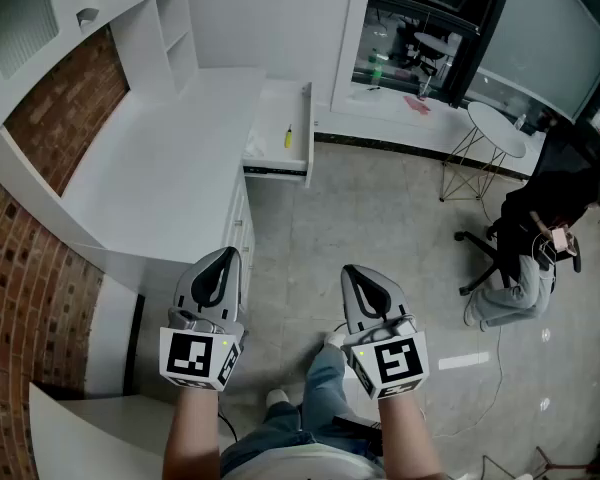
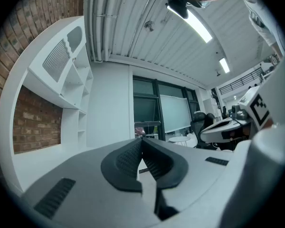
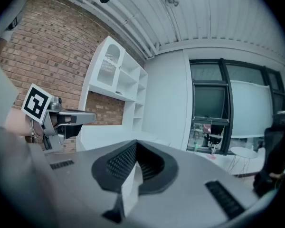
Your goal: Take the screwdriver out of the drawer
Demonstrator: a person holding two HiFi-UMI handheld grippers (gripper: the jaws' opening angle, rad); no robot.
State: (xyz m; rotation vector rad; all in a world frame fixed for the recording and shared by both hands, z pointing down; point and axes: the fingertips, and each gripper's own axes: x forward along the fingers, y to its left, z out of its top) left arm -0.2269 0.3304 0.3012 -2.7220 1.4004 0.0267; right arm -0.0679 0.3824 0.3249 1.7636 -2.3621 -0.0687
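In the upper middle of the head view, a white drawer (image 1: 267, 128) stands pulled open from the end of the white counter (image 1: 170, 158), out over the grey floor (image 1: 380, 208). The screwdriver (image 1: 288, 136) lies inside it, close to the drawer's right wall. It shows only as a small yellow stick pointing roughly up and down the frame. Its tip is too small to make out.

Both grippers sit well below the drawer, in the lower middle of the frame and well apart from it. They are side by side and point up the frame. The left gripper (image 1: 223, 260) sits by the counter's near corner; the right gripper (image 1: 355, 276) hangs over bare floor. The person's forearms come in from the bottom edge, each hand behind its marker cube (image 1: 198, 356).

In the left gripper view the ribbed black fingers (image 2: 128, 158) are pressed together at their tips with nothing between them. The gripper looks level across the counter top toward dark windows. The right gripper view shows its fingers (image 3: 118, 161) likewise closed on nothing, with the left gripper in the middle left of the frame before a brick wall (image 3: 42, 56).

At the right edge of the head view a seated person (image 1: 540, 238) occupies an office chair near a small round table (image 1: 500, 128).
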